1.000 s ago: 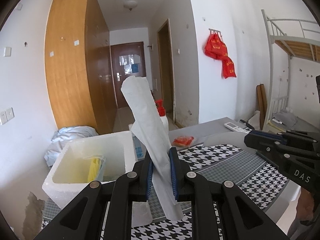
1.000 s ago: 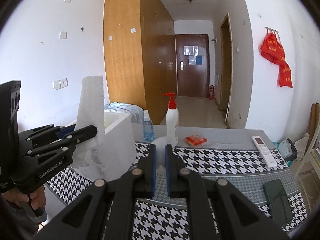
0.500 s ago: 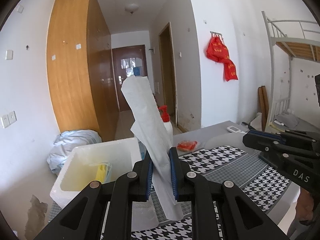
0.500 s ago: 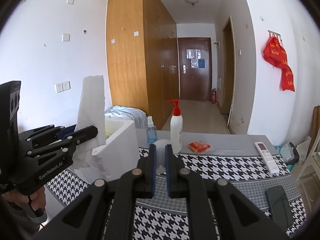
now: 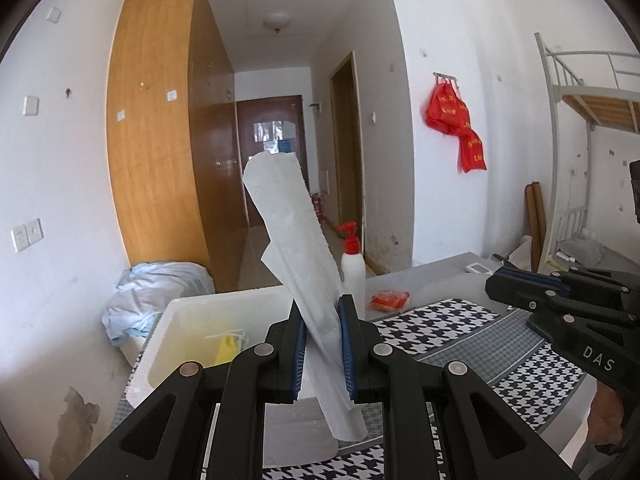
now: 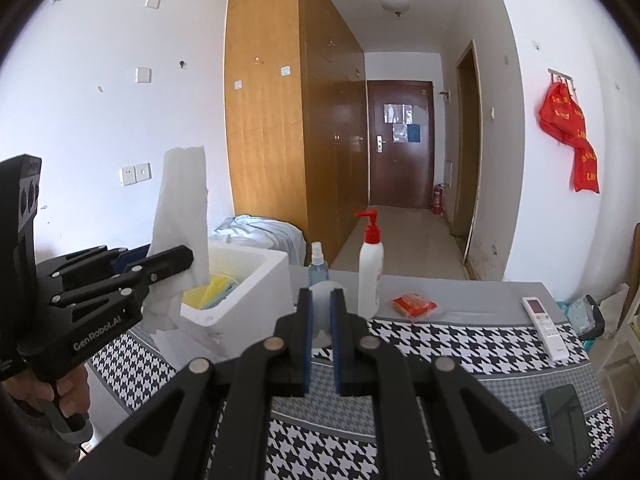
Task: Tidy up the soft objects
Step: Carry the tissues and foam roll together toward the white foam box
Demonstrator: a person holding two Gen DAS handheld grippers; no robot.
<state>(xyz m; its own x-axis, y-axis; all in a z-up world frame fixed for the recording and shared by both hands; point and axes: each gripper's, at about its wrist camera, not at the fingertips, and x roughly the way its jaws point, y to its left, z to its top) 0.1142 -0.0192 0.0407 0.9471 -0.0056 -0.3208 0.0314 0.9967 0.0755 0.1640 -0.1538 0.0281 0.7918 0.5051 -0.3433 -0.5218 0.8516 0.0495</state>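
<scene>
My left gripper (image 5: pixel 323 344) is shut on a long white tissue sheet (image 5: pixel 292 240) that stands up between its blue pads. The same gripper (image 6: pixel 176 256) and tissue (image 6: pixel 182 216) show at the left of the right wrist view, over the near edge of a white foam box (image 6: pixel 256 280). Yellow soft items (image 5: pixel 226 350) lie inside the box (image 5: pixel 192 308). My right gripper (image 6: pixel 320 292) is shut on a small pale white piece (image 6: pixel 320 312), blurred and poking past its tips. It (image 5: pixel 494 284) hovers over the table at the right of the left wrist view.
On the houndstooth tablecloth (image 6: pixel 440 340) stand a red-topped pump bottle (image 6: pixel 370 264) and a small spray bottle (image 6: pixel 318 264). A red packet (image 6: pixel 414 305), a remote (image 6: pixel 546 328) and a dark phone (image 6: pixel 568 416) lie to the right. A blue cloth bundle (image 6: pixel 264 232) sits behind the box.
The table and the foam box sit lower in both views, and the right gripper has risen a little. Both grips look the same as before.
</scene>
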